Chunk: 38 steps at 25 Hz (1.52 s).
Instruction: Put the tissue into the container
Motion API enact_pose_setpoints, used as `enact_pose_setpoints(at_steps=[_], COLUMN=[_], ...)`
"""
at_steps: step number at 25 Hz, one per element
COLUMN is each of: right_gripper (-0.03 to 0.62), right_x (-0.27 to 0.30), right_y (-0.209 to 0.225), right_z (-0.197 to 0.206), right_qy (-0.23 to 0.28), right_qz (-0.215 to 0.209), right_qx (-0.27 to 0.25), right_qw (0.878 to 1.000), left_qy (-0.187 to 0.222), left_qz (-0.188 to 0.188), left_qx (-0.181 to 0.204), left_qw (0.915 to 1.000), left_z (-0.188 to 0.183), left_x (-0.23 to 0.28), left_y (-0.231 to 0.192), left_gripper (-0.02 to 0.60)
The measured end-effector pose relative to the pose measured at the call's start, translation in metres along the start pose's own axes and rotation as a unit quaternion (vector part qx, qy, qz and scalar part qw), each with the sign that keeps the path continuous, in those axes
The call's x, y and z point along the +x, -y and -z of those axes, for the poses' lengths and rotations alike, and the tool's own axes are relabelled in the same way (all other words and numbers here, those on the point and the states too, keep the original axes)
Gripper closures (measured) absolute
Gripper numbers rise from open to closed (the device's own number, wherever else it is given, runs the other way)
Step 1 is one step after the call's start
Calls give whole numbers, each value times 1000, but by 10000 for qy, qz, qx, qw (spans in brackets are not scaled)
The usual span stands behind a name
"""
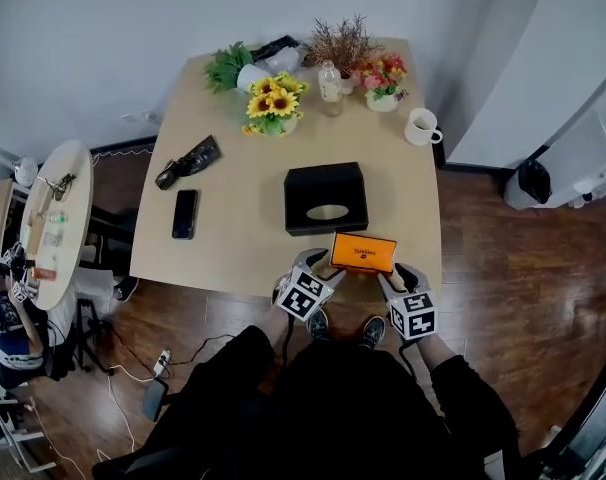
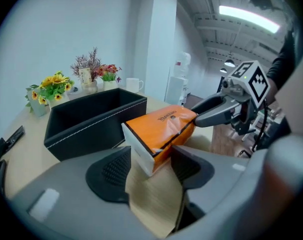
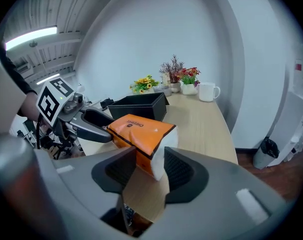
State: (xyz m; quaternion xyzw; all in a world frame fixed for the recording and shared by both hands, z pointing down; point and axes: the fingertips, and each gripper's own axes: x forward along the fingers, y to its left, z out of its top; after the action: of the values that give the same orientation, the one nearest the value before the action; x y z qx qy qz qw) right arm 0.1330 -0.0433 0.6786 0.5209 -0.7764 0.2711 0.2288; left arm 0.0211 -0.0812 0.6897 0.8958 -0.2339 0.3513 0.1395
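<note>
An orange tissue pack (image 1: 363, 252) with white ends lies near the table's front edge, just in front of the open black box container (image 1: 326, 198). My left gripper (image 1: 318, 260) is at the pack's left end. In the left gripper view the pack (image 2: 161, 129) sits slanted between the pads (image 2: 111, 171) of my left gripper (image 2: 149, 166), and a little room still shows beside it. My right gripper (image 1: 398, 271) is at the other end. In the right gripper view my right gripper (image 3: 144, 169) has both pads against the pack (image 3: 141, 131). The container (image 3: 139, 104) stands behind it.
On the wooden table (image 1: 233, 258) lie a black phone (image 1: 184, 213) and a dark case (image 1: 188, 161) at the left. Flower pots (image 1: 273, 103), a bottle (image 1: 330, 83) and a white mug (image 1: 420, 126) line the far side. A round side table (image 1: 58, 218) stands at the left.
</note>
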Motion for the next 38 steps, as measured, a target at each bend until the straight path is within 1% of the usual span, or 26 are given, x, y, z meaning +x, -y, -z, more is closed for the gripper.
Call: enact_pose_setpoints(at_steps=[1, 4, 6, 11, 15, 18, 20, 24, 28, 30, 33, 38], right_gripper=[452, 475, 488, 493, 494, 496, 497, 497, 498, 499, 502, 505], right_x=[1, 2, 2, 2, -3, -19, -34, -60, -81, -91, -102, -119], right_y=[-1, 0, -1, 0, -4, -9, -16, -36, -58, -69, -81, -89], right_z=[-1, -1, 1, -1, -4, -12, -22, -42, -62, -73, -93, -134], right_qy=[-13, -84, -133, -220, -236, -130, -42, 33, 93, 158, 311, 490], right_qz=[-12, -7, -24, -19, -91, -191, -257, -403, -610, -756, -941, -1065], right_qx=[18, 86, 91, 41, 63, 12, -123, -378, -580, -653, -764, -1037], right_qw=[10000, 9999, 9999, 9997, 9997, 9997, 9996, 9985, 9964, 9949, 9921, 9877], left_qy=[12, 10, -14, -123, -176, -80, 46, 241, 276, 293, 385, 512], left_qz=[69, 155, 174, 203, 208, 276, 284, 135, -15, -120, -380, -809], left_qx=[59, 325, 375, 352, 271, 236, 303, 345, 236, 246, 303, 235], left_qw=[10000, 9994, 9991, 9991, 9993, 9993, 9991, 9990, 9993, 9992, 9981, 9951], left_z=[-2, -5, -5, -5, -7, -16, -25, -37, -45, -50, -64, -94], left_x=[1, 5, 5, 4, -4, -21, -37, -73, -109, -126, -150, -178], left_y=[2, 6, 8, 8, 12, 20, 27, 36, 42, 43, 39, 34], left_gripper=[347, 391, 411, 425, 425, 425, 426, 428, 430, 430, 431, 434])
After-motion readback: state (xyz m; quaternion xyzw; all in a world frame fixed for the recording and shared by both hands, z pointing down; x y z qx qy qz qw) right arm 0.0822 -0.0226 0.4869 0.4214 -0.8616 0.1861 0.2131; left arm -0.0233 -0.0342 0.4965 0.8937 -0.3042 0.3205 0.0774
